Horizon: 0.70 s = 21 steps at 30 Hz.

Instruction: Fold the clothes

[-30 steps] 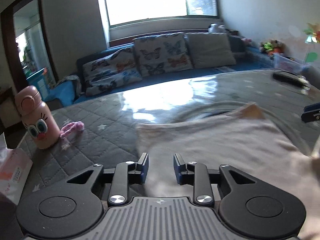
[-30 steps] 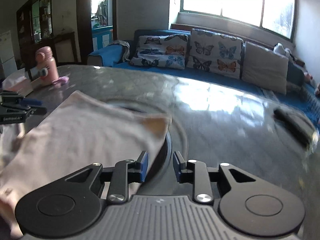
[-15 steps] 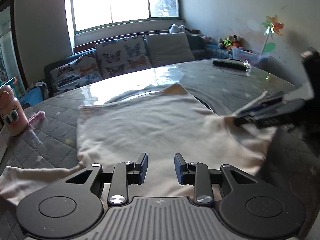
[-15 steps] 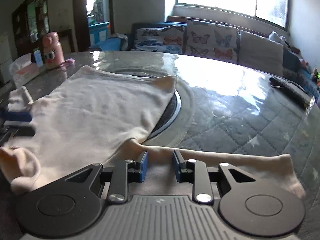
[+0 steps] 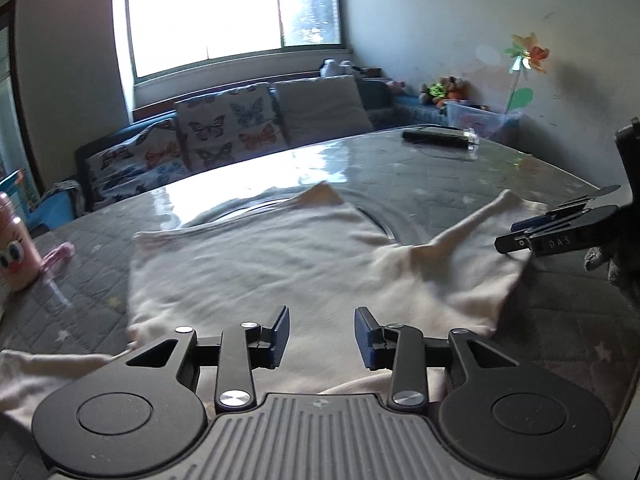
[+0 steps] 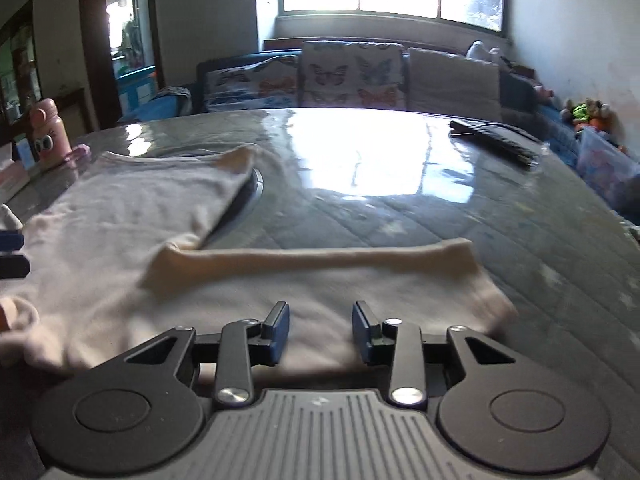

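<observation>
My left gripper [image 5: 321,336] hangs spread wide above the cream shirt [image 5: 256,264], gripping nothing; my right gripper [image 6: 320,330] is just as wide, empty, over the shirt's sleeve [image 6: 320,258]. The shirt lies flat on the quilted table [image 6: 440,208], pink bottle [image 5: 16,256] beside it

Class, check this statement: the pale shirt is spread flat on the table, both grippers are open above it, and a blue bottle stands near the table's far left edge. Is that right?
Not quite. The bottle is pink, not blue, as the right wrist view shows. The rest holds: the shirt lies spread on the table, with the left gripper and right gripper open above it.
</observation>
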Each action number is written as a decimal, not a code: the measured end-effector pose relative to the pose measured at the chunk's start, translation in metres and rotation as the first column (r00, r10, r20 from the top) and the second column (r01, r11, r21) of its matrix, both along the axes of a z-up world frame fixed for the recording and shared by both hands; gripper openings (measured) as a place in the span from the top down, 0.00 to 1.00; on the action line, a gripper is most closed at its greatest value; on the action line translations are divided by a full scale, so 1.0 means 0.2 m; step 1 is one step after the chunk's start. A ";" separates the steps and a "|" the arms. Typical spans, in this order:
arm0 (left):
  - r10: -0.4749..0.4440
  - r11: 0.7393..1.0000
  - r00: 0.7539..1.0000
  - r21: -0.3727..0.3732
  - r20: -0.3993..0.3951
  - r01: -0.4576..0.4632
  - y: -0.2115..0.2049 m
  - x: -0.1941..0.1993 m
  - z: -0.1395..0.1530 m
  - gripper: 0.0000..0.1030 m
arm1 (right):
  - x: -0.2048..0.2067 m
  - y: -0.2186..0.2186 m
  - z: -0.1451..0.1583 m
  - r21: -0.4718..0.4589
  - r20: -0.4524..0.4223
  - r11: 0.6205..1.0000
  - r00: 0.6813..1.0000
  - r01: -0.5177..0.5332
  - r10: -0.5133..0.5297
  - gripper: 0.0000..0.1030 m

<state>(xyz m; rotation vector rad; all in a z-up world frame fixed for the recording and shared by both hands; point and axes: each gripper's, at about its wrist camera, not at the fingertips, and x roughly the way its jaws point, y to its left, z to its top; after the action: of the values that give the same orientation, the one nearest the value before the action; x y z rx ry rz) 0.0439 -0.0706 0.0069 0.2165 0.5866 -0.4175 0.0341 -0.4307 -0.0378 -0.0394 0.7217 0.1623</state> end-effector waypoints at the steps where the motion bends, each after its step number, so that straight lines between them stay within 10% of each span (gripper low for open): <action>1: -0.012 1.000 1.000 0.002 -0.006 0.012 -0.02 0.00 -0.01 0.62 | -0.02 -0.02 0.00 -0.010 0.005 1.000 1.000 0.011 -0.011 0.64; 18: -0.095 0.992 0.993 0.075 -0.065 0.100 -0.20 -0.05 -0.14 0.62 | -0.04 -0.40 -0.01 0.078 0.039 0.964 0.965 0.254 -0.258 0.63; 21: -0.095 0.992 0.993 0.080 -0.065 0.100 -0.20 -0.06 -0.14 0.62 | -0.03 -0.42 0.00 0.090 0.053 0.959 0.960 0.270 -0.275 0.93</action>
<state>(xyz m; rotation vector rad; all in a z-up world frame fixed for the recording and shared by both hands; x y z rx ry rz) 0.0322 -0.1111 -0.0214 0.3136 0.6556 -0.4958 0.0277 -0.5146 -0.0385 0.1323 0.6476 -0.0738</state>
